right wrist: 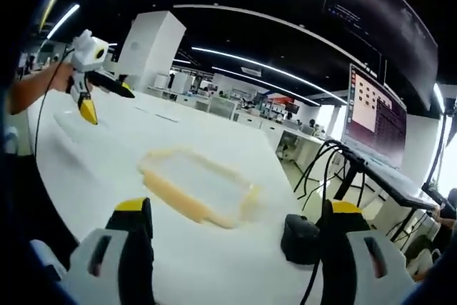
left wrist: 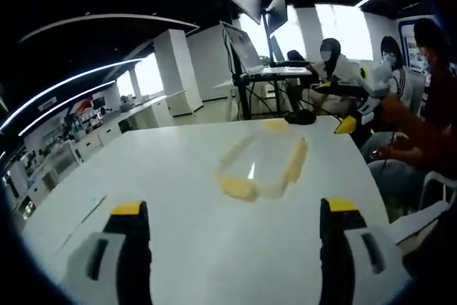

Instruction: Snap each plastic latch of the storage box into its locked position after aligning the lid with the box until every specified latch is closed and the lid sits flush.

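The box (left wrist: 262, 166) lies flat near the middle of the white tabletop (left wrist: 178, 248), clear lid on, with yellow latches along its sides; the latch (left wrist: 238, 188) on the end nearest the left tongs (left wrist: 235, 248) is the plainest. In the right gripper view the box (right wrist: 196, 185) sits ahead of the right tongs (right wrist: 239, 248), a long yellow latch (right wrist: 175, 201) running down its near edge. Both tongs are released, jaws spread wide and empty, and both hang well short of the box, touching nothing.

So the step in hand looks like the approach: no latch is being pressed yet (whether any already sits locked is too blurred to tell). The left tongs also show in the right gripper view (right wrist: 88, 108), raised over the tabletop's far side.

The next move calls for bringing one set of tongs down to a latch while the other steadies the lid, then pushing that latch inward against the wall.
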